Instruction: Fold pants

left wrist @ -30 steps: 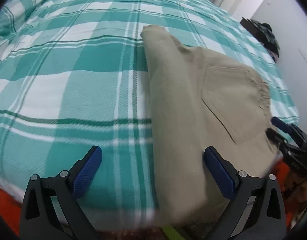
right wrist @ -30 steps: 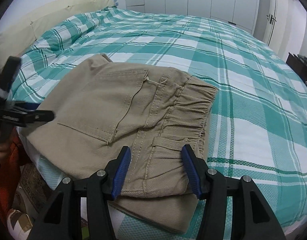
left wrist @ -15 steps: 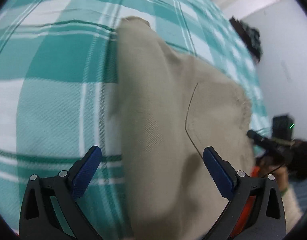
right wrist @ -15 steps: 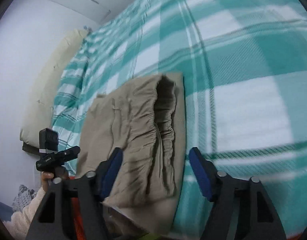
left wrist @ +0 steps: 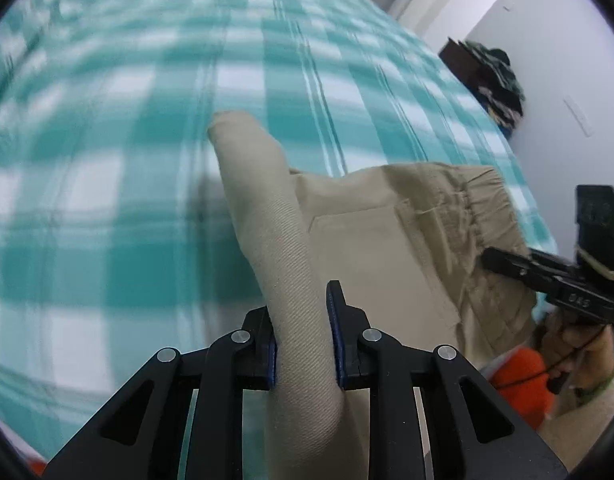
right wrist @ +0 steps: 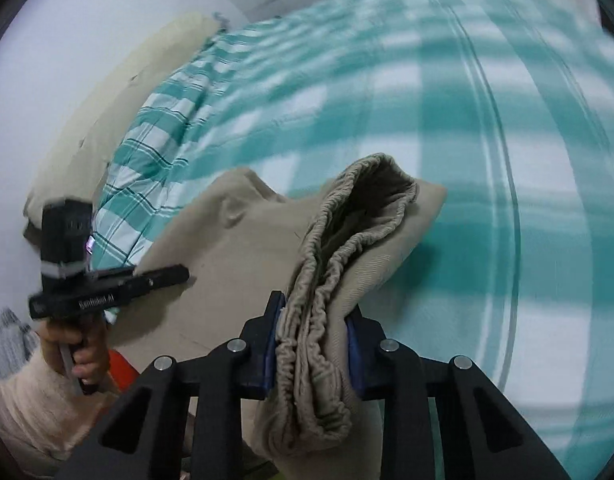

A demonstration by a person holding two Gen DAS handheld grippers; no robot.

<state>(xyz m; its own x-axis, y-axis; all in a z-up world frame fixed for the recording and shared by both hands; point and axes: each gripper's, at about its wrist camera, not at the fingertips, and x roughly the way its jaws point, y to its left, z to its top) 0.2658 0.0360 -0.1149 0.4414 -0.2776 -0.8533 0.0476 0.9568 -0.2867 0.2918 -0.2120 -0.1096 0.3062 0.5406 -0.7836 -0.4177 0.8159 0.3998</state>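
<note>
Left wrist: left gripper (left wrist: 303,340) jaws, just closed, pinch the pants (left wrist: 387,240); right gripper (right wrist: 313,344) jaws clamp the waistband (right wrist: 331,280).

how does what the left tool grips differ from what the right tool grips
The left tool pinches a smooth folded edge of the pants; the right tool pinches the gathered elastic waistband. The left's fold is flat and narrow, the right's bunch thick and wrinkled. Both have just closed on the same pants.

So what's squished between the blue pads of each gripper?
Pants. Left wrist view: the left gripper pinches a folded edge. Right wrist view: the right gripper pinches the waistband.
</note>
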